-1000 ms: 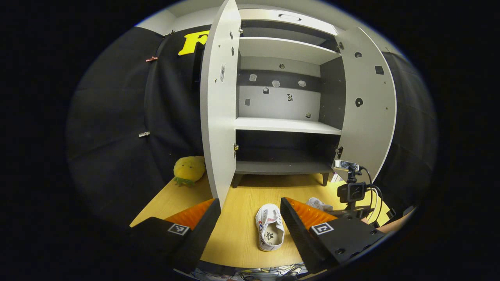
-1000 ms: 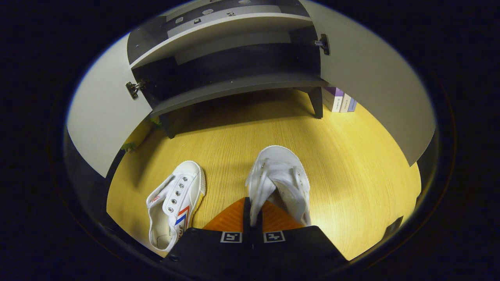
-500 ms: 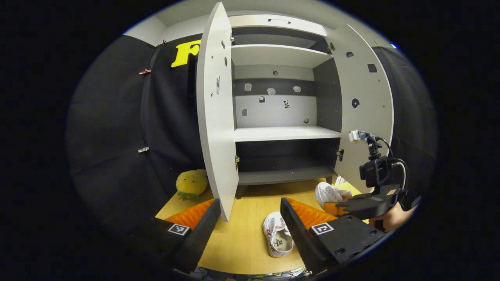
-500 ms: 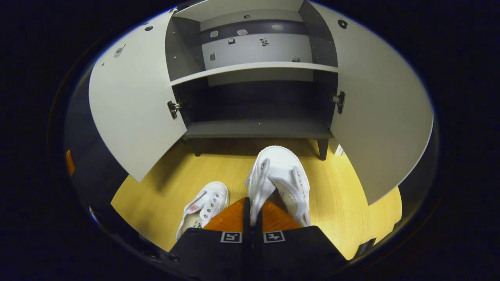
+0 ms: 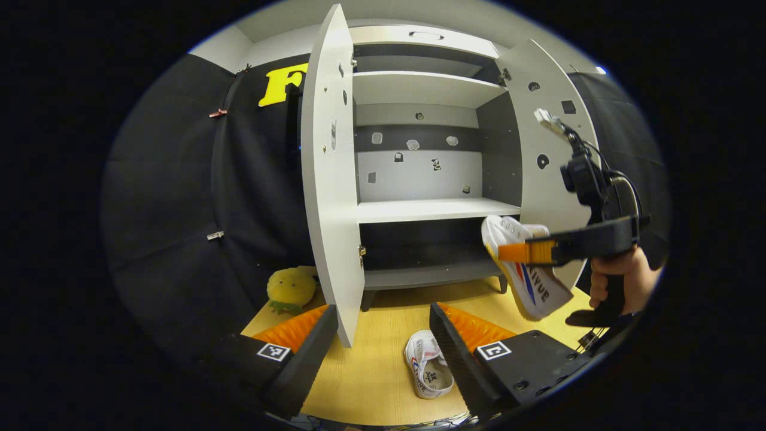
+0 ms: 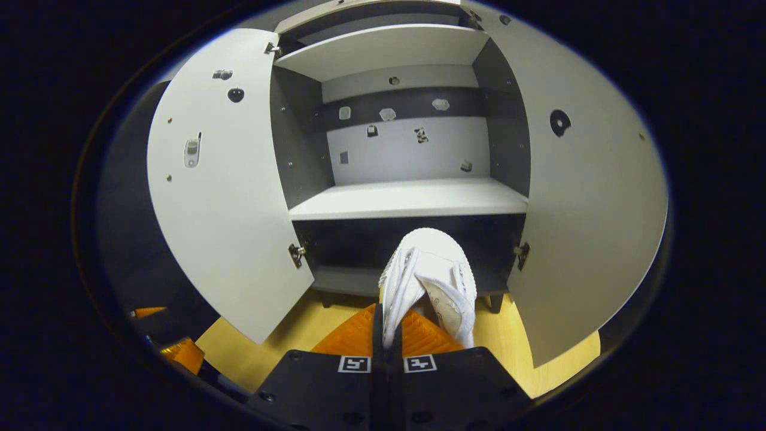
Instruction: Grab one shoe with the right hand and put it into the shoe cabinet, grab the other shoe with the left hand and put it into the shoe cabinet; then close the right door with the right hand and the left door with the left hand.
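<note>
While held by its side wall in the closed right gripper (image 6: 385, 335), lifted shoe (image 6: 428, 281) hangs toe-first before the shoe cabinet (image 6: 407, 200); best carried level onto the middle shelf, clear of both doors. Left gripper (image 5: 383, 335) wide, holding nothing, above second shoe (image 5: 428, 372) on the floor. Count: two shoes, two open doors, one plush toy (image 5: 291, 288).

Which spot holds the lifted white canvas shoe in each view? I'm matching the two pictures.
Left gripper view: white canvas shoe at right, pinched by the right gripper.
Right gripper view: bottom centre, before the cabinet's dark lower bay.
Shared landmark: the pale middle shelf.
</note>
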### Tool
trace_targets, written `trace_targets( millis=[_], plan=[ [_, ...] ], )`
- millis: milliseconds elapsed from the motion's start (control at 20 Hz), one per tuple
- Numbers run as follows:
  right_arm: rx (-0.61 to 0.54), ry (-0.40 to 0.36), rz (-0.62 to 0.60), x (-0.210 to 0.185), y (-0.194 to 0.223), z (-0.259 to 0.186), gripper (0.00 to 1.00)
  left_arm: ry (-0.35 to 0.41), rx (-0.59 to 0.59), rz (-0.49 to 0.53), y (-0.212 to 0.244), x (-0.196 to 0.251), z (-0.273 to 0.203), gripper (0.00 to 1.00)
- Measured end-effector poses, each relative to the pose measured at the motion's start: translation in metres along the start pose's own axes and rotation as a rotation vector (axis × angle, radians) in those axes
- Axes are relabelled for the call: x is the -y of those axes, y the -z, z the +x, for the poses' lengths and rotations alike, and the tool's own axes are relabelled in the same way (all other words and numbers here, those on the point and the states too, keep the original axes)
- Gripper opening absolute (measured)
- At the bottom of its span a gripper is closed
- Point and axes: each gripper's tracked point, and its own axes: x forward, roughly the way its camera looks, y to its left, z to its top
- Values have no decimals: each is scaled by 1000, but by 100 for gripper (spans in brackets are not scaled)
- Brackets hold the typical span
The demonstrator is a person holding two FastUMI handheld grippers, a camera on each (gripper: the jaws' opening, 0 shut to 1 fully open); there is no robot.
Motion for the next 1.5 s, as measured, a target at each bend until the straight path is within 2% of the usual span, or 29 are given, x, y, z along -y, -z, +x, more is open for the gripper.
trace_targets(
  millis=[300, 500, 650, 800, 950, 1200, 1450, 1500],
  plan=[
    [145, 28, -85, 8, -93, 40, 5, 1, 49, 8, -17, -4, 10, 97],
    [219, 74, -138, 29, -152, 75, 5, -17, 61, -37, -24, -9, 13, 97],
    [250, 107, -199, 43, -188, 107, 5, -37, 64, -42, -25, -14, 15, 97],
    [271, 133, -318, 57, -212, 146, 5, -51, 51, -53, -21, -16, 18, 97],
    [229, 149, -403, 71, -218, 190, 5, -76, 61, -50, -26, -21, 20, 97],
    [67, 166, -271, 95, -210, 251, 5, -114, 72, -37, -30, -25, 20, 97],
    [-70, 221, -247, 122, -189, 295, 5, -146, 84, -58, -33, -28, 16, 97],
    [-99, 222, -214, 124, -183, 300, 9, -153, 82, -55, -31, -28, 15, 97]
  ],
)
